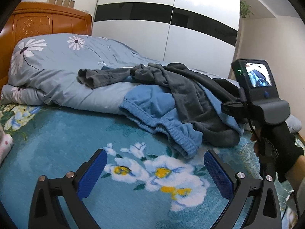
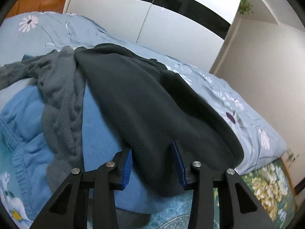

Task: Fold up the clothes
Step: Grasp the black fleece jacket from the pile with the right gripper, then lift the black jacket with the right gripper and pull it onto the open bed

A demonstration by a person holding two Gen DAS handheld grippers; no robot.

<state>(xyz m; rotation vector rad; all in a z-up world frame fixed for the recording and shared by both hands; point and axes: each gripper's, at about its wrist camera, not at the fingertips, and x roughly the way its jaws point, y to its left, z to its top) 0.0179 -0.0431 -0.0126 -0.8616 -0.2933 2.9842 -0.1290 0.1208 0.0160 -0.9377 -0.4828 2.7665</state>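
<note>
A pile of clothes lies on the bed: a dark charcoal fleece garment [image 2: 144,103] on top, a lighter grey garment [image 2: 61,95] beside it, and a blue sweatshirt [image 2: 28,118] underneath. In the left wrist view the blue sweatshirt [image 1: 158,114] and the grey garments [image 1: 183,91] lie ahead. My left gripper [image 1: 155,164] is open and empty, low over the floral bedspread, short of the pile. My right gripper [image 2: 152,152] has its jaws around a fold of the dark fleece, partly closed with the cloth between the pads. The right gripper's body [image 1: 261,99] shows at the right of the left wrist view.
A rolled light-blue daisy duvet [image 1: 57,66] lies along the back of the bed. A teal floral bedspread [image 1: 76,143] covers the front. A wooden headboard [image 1: 38,22] stands at the left and a white-and-black wardrobe [image 1: 171,19] behind.
</note>
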